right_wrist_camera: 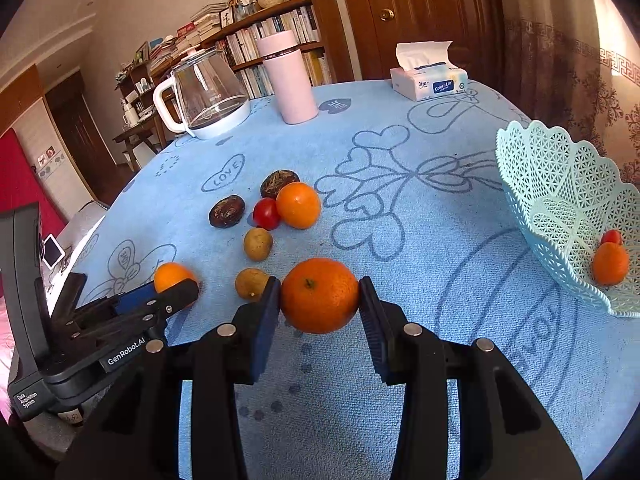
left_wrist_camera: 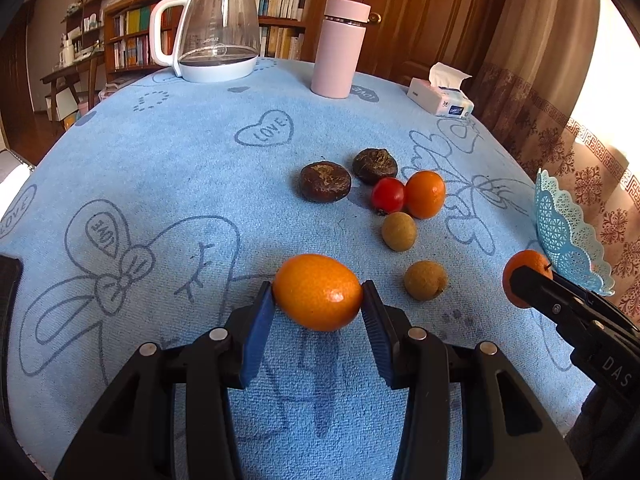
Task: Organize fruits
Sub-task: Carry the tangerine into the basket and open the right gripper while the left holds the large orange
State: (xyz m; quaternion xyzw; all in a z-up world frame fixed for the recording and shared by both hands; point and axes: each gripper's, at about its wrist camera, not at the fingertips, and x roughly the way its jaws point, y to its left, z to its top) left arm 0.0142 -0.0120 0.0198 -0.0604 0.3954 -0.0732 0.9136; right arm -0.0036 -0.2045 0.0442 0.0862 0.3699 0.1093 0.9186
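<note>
Fruit held in both grippers. Left gripper (left_wrist_camera: 318, 294): jaws closed on an oval kumquat (left_wrist_camera: 318, 292), above the blue tabletop (left_wrist_camera: 160, 184). Right gripper (right_wrist_camera: 319, 296): jaws closed on a mandarin (right_wrist_camera: 319, 295). Loose fruit cluster (right_wrist_camera: 276, 208) at 11 o'clock. Basket (right_wrist_camera: 560, 200) at 2 o'clock.

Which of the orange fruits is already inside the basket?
The small orange fruit lying in the light blue basket, beside a red one. Two others are held in hand-held grippers; a fourth sits on the tablecloth.
</note>
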